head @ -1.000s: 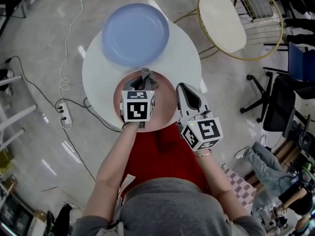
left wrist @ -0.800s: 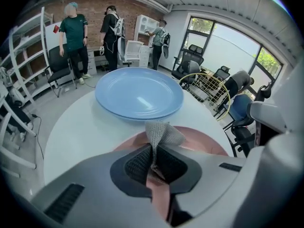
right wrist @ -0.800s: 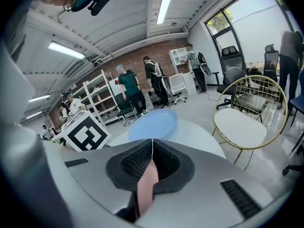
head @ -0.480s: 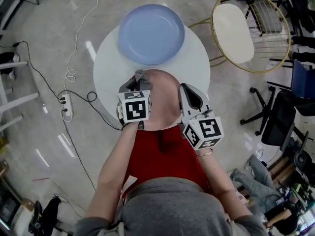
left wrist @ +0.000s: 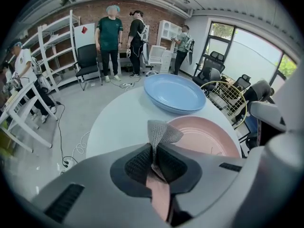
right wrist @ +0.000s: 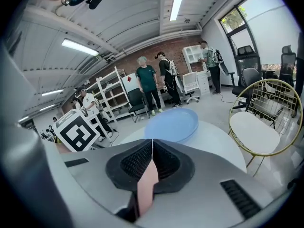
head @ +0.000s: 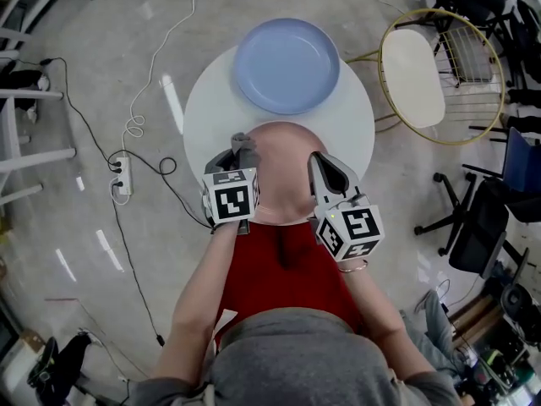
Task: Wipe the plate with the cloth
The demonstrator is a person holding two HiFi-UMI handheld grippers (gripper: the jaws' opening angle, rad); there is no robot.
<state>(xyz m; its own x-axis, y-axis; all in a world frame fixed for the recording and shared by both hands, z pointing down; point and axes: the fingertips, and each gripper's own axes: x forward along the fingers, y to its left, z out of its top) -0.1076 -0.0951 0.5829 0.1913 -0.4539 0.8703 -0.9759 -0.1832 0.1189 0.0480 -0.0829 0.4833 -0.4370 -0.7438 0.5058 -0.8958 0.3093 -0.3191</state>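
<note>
Pinching cloth [left wrist: 161, 133], left tool [head: 240, 152] at pink plate [head: 292, 180]

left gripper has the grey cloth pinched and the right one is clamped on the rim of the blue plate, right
Not quite: the right gripper is clamped on the rim of the pink plate, not the blue plate, as the head view shows. The left gripper does pinch the grey cloth.

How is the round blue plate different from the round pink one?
The blue round plate sits at the far side of the white table; the pink round plate sits nearest the person. The blue plate is untouched; the right gripper pinches the pink plate's rim, and the left gripper holds a grey cloth. Both are round.
</note>
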